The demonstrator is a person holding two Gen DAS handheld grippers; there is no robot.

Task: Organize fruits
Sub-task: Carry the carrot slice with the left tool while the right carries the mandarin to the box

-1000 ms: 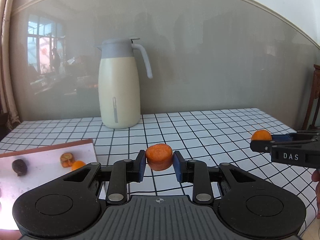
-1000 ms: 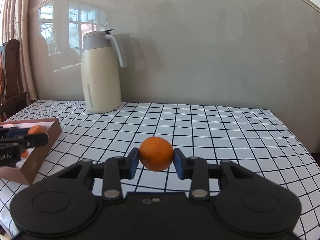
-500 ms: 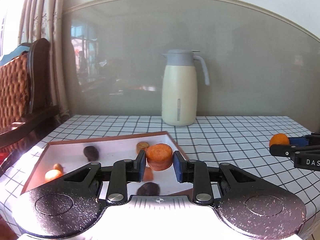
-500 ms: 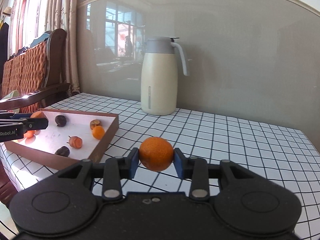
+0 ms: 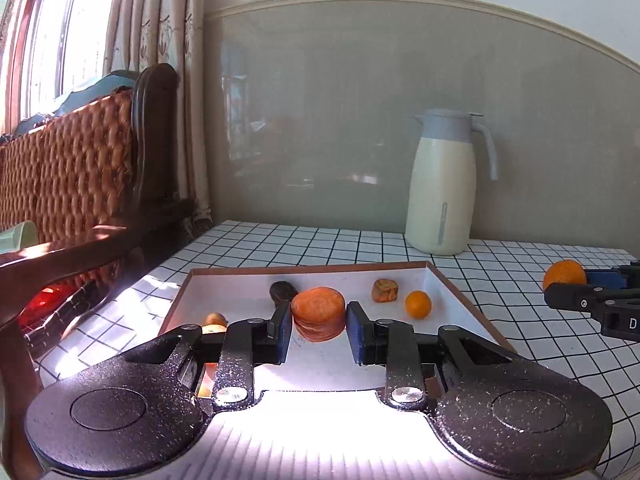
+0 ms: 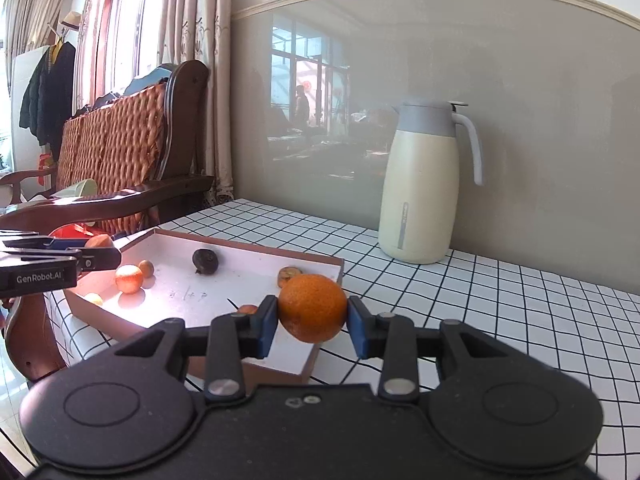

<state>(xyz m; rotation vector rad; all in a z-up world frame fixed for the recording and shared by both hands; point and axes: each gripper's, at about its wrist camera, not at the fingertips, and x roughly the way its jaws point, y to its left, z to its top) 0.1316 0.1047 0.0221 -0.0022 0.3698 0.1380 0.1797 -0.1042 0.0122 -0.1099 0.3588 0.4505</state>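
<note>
The left tongs (image 5: 319, 330) are clamped on a flat, ribbed orange fruit (image 5: 319, 312) above the near part of the tray (image 5: 460, 296); the right tongs (image 6: 312, 326) pinch a round orange (image 6: 312, 307) over the tray's near corner, by the checked table (image 6: 500, 300). To do this step well, I think each fruit should go low over a bare white spot, away from the dark fruit (image 6: 205, 260) and the small oranges, before the pads let go; otherwise it may roll. The near tray edge is hidden behind the tongs' bodies; strong sun glare washes out the floor there; what kind the brown pieces are I cannot tell.
</note>
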